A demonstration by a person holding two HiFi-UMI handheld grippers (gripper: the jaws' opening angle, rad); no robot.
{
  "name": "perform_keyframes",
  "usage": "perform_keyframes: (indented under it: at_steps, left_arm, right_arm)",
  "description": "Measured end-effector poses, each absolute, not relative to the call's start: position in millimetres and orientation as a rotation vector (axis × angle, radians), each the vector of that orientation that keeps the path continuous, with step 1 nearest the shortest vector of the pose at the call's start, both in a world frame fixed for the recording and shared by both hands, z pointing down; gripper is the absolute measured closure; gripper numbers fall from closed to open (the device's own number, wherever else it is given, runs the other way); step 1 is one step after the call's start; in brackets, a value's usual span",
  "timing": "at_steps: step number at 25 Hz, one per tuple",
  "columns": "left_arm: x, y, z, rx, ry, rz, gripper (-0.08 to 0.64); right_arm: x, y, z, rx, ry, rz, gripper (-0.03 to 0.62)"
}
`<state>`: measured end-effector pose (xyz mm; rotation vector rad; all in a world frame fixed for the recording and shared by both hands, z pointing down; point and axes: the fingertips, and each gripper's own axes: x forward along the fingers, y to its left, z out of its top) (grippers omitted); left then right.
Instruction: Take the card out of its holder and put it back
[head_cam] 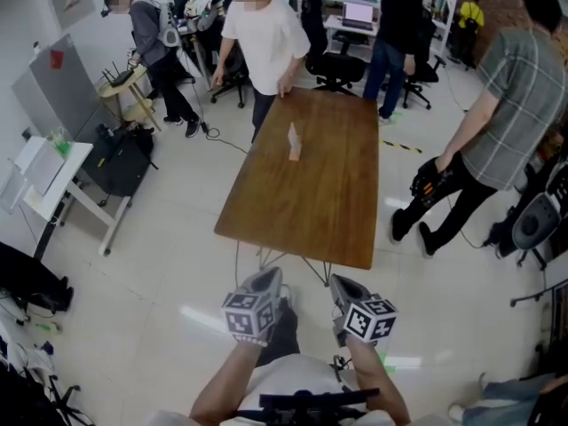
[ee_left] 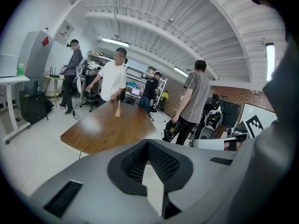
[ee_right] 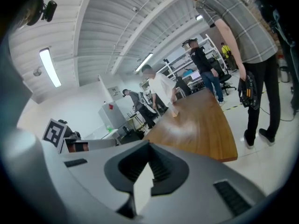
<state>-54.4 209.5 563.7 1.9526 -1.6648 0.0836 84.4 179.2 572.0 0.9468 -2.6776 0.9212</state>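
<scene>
**Grippers clenched and empty, short of the table's near edge**

Both tools were held side by side just short of the near edge of the table [head_cam: 311,211], pointing toward it.

- Left gripper [head_cam: 269,278]: jaws pressed together, with nothing between them.
- Right gripper [head_cam: 342,284]: jaws likewise pressed together, with nothing between them.

The card [head_cam: 294,137] stood upright in its holder [head_cam: 295,156] on the table. It was left of the table's centre line and toward the far end, well apart from both grippers. Both gripper views showed the card as a small pale upright on the brown tabletop.

Around the table, working outward:

- A person in a white shirt [head_cam: 262,38] stood at the table's far left corner, with one hand at the far edge.
- A person in a plaid shirt [head_cam: 510,105] stood off the table's right side, holding a dark device [head_cam: 430,180] low.
- A person in a dark top [head_cam: 399,16] stood beyond the table's far right corner, next to an office chair [head_cam: 330,56].
- A person in grey [head_cam: 151,43] stood well off the table's far left.
- A white desk [head_cam: 53,171] and a black bag [head_cam: 120,162] were on the floor off the table's left side.
</scene>
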Motion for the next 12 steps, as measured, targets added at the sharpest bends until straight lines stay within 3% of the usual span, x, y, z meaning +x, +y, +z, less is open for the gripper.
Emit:
perform_keyframes:
  at_steps: [12]
  left_arm:
    - [-113.5, 64.0, 559.6, 1.982, -1.626, 0.108, 0.56]
  right_arm:
    - [27.5, 52.7, 563.9, 0.988, -2.655, 0.903, 0.581]
